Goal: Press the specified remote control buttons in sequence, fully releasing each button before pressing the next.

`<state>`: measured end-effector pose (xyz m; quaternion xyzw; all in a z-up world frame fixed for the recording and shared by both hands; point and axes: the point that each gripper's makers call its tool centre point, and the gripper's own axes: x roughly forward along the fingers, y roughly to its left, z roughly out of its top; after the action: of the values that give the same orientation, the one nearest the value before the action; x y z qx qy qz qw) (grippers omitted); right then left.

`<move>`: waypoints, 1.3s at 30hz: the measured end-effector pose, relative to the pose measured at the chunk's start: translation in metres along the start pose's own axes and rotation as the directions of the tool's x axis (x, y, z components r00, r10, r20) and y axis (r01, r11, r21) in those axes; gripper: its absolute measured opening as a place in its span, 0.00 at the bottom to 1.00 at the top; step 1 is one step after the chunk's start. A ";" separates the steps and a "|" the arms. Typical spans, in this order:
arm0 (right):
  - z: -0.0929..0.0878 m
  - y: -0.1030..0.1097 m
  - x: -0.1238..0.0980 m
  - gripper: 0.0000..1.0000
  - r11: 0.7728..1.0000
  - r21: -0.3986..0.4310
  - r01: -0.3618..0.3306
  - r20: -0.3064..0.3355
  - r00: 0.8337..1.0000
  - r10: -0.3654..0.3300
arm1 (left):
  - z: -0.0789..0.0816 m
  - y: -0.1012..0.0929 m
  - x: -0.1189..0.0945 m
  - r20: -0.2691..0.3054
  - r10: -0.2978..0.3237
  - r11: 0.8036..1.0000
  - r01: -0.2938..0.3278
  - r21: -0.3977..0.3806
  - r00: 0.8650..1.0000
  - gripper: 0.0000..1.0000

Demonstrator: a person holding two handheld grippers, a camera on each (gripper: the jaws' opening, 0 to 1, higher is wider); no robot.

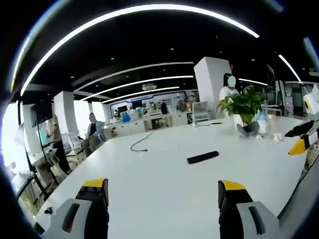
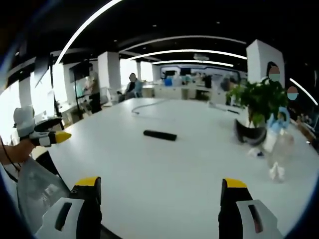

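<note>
A black remote control [image 1: 203,157] lies flat on the white table [image 1: 159,174], well beyond my left gripper [image 1: 163,191], whose yellow-tipped jaws stand wide apart and open with nothing between them. In the right gripper view the same remote [image 2: 160,135] lies mid-table, far ahead of my right gripper [image 2: 161,189], also open and holding nothing. The right gripper [image 1: 300,138] comes into the left gripper view at the right edge. At the left edge of the right gripper view the left gripper [image 2: 49,138] shows, held by a hand.
A potted green plant [image 1: 245,110] stands at the table's far right, with a clear plastic bottle [image 2: 277,149] near it. A black cable [image 1: 142,142] curls on the far side of the table. People stand and sit by desks beyond the table.
</note>
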<state>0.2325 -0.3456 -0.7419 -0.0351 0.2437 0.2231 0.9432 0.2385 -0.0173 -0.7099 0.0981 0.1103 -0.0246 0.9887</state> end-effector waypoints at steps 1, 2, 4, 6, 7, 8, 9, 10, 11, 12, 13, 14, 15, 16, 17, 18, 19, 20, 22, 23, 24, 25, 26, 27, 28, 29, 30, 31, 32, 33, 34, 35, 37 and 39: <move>0.000 0.000 0.000 0.99 1.000 0.001 0.001 -0.001 1.000 -0.001 | 0.002 0.000 0.000 0.005 0.002 1.000 -0.002 0.007 1.000 0.90; 0.000 0.000 0.000 0.99 1.000 0.001 0.001 -0.002 1.000 -0.001 | 0.004 -0.001 -0.001 0.014 0.005 1.000 -0.005 0.017 1.000 0.89; 0.000 -0.001 0.000 0.99 1.000 -0.001 0.004 -0.001 1.000 -0.004 | 0.005 -0.003 0.000 0.036 -0.003 1.000 0.002 0.029 0.999 0.91; 0.000 -0.001 0.000 0.99 1.000 0.003 0.006 -0.003 1.000 -0.006 | 0.002 -0.005 0.003 0.032 -0.022 0.999 0.021 0.027 0.999 0.94; 0.000 -0.001 0.000 0.99 1.000 0.008 0.006 -0.003 1.000 -0.006 | 0.000 -0.007 0.004 0.022 -0.031 0.999 0.031 0.024 0.999 0.96; 0.000 -0.001 0.001 0.99 1.000 0.012 0.004 0.000 1.000 -0.004 | -0.001 -0.008 0.004 0.016 -0.033 0.999 0.033 0.022 0.999 0.98; 0.000 -0.001 0.001 0.99 1.000 0.014 0.003 0.000 1.000 -0.003 | -0.002 -0.009 0.005 0.005 -0.035 0.999 0.035 0.019 0.999 1.00; 0.001 -0.001 0.000 0.99 1.000 0.015 0.001 0.002 1.000 -0.001 | -0.003 -0.010 0.004 -0.004 -0.035 0.999 0.035 0.019 0.999 1.00; 0.001 0.000 0.000 0.99 1.000 0.015 0.000 0.004 1.000 -0.001 | -0.006 -0.009 0.002 -0.039 -0.011 1.000 0.011 -0.003 0.999 1.00; 0.002 0.000 0.000 0.99 1.000 0.014 0.000 0.007 1.000 0.000 | -0.004 -0.010 0.002 -0.040 -0.013 1.000 0.013 -0.010 0.999 1.00; 0.002 0.000 0.000 0.99 1.000 0.013 0.000 0.008 1.000 0.000 | -0.004 -0.011 0.002 -0.035 -0.020 1.000 0.020 -0.009 0.999 1.00; 0.002 0.000 0.000 0.99 1.000 0.014 0.000 0.007 1.000 0.000 | -0.004 -0.012 0.002 -0.036 -0.023 1.000 0.022 -0.007 0.999 1.00; 0.001 0.000 0.000 0.99 1.000 0.015 -0.002 0.006 1.000 0.002 | -0.003 -0.012 0.001 -0.032 -0.022 1.000 0.022 -0.004 0.999 1.00; 0.001 0.000 0.000 0.99 1.000 0.017 -0.004 0.005 1.000 0.004 | -0.001 -0.013 0.000 -0.021 -0.023 1.000 0.023 0.002 0.999 1.00; 0.001 0.000 0.000 0.99 1.000 0.019 -0.005 0.006 1.000 0.005 | 0.000 -0.014 0.000 -0.019 -0.029 1.000 0.029 0.001 0.999 1.00; 0.001 0.000 0.000 0.98 1.000 0.020 -0.008 0.007 1.000 0.007 | -0.001 -0.015 0.000 -0.024 -0.034 0.999 0.034 0.002 0.999 1.00; 0.001 0.000 0.000 0.98 1.000 0.020 -0.009 0.007 1.000 0.009 | -0.002 -0.016 0.000 -0.037 -0.036 0.999 0.036 0.005 0.999 1.00; 0.001 0.000 0.000 0.98 1.000 0.020 -0.010 0.007 1.000 0.010 | -0.003 -0.017 0.000 -0.045 -0.035 0.999 0.036 0.006 0.998 1.00; 0.002 0.001 0.000 0.98 1.000 0.020 -0.013 0.010 1.000 0.013 | -0.003 -0.016 0.000 -0.053 -0.029 1.000 0.030 0.004 0.998 1.00; 0.002 0.001 0.000 0.97 1.000 0.019 -0.015 0.011 1.000 0.014 | -0.002 -0.015 -0.001 -0.048 -0.022 1.000 0.021 -0.009 0.999 1.00; 0.002 0.001 -0.001 0.98 1.000 0.020 -0.016 0.012 1.000 0.016 | 0.001 -0.015 -0.002 -0.036 -0.027 0.999 0.027 -0.025 0.999 1.00; 0.003 0.002 -0.001 0.98 1.000 0.021 -0.017 0.013 1.000 0.017 | 0.001 -0.015 -0.002 -0.035 -0.028 0.999 0.027 -0.030 0.999 1.00; 0.003 0.001 -0.001 0.97 1.000 0.022 -0.018 0.015 1.000 0.018 | 0.001 -0.014 -0.001 -0.035 -0.026 0.999 0.025 -0.032 0.999 1.00; 0.003 0.001 -0.001 0.97 1.000 0.024 -0.018 0.016 1.000 0.017 | 0.000 -0.013 -0.001 -0.035 -0.023 0.999 0.022 -0.033 0.999 1.00; 0.003 0.001 -0.001 0.97 0.999 0.026 -0.019 0.017 1.000 0.018 | 0.000 -0.013 -0.001 -0.034 -0.022 0.999 0.021 -0.033 0.999 1.00; 0.003 0.001 -0.001 0.97 0.999 0.030 -0.019 0.018 1.000 0.019 | -0.001 -0.013 -0.001 -0.037 -0.021 0.999 0.020 -0.033 0.999 1.00; 0.004 0.001 -0.001 0.97 0.999 0.031 -0.018 0.020 1.000 0.018 | -0.001 -0.013 -0.001 -0.039 -0.022 0.999 0.020 -0.033 0.999 1.00; 0.004 0.000 -0.001 0.97 0.999 0.032 -0.018 0.021 1.000 0.017 | -0.001 -0.013 -0.001 -0.042 -0.022 0.999 0.021 -0.033 0.999 1.00; 0.004 0.000 -0.001 0.97 0.999 0.034 -0.019 0.021 1.000 0.018 | -0.002 -0.013 -0.001 -0.045 -0.022 0.999 0.021 -0.031 0.999 1.00; 0.003 0.000 -0.001 0.97 0.999 0.034 -0.019 0.020 1.000 0.019 | -0.002 -0.013 -0.001 -0.046 -0.021 0.999 0.020 -0.028 0.999 1.00; 0.003 0.001 -0.001 0.97 0.999 0.033 -0.020 0.020 1.000 0.019 | -0.002 -0.013 -0.001 -0.047 -0.020 1.000 0.018 -0.025 0.999 1.00; 0.003 0.001 -0.001 0.97 0.999 0.032 -0.022 0.019 1.000 0.022 | -0.002 -0.013 -0.001 -0.047 -0.019 1.000 0.018 -0.024 0.999 1.00; 0.003 0.002 -0.001 0.97 0.999 0.028 -0.024 0.019 1.000 0.024 | -0.001 -0.013 -0.001 -0.046 -0.018 1.000 0.017 -0.025 0.999 1.00; 0.003 0.003 -0.001 0.96 0.999 0.026 -0.027 0.014 1.000 0.026 | -0.002 -0.012 -0.001 -0.048 -0.014 1.000 0.013 -0.023 0.999 1.00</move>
<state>0.2320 -0.3429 -0.7393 -0.0180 0.2406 0.2326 0.9422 0.2361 -0.0286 -0.7136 0.0867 0.1353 -0.0277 0.9866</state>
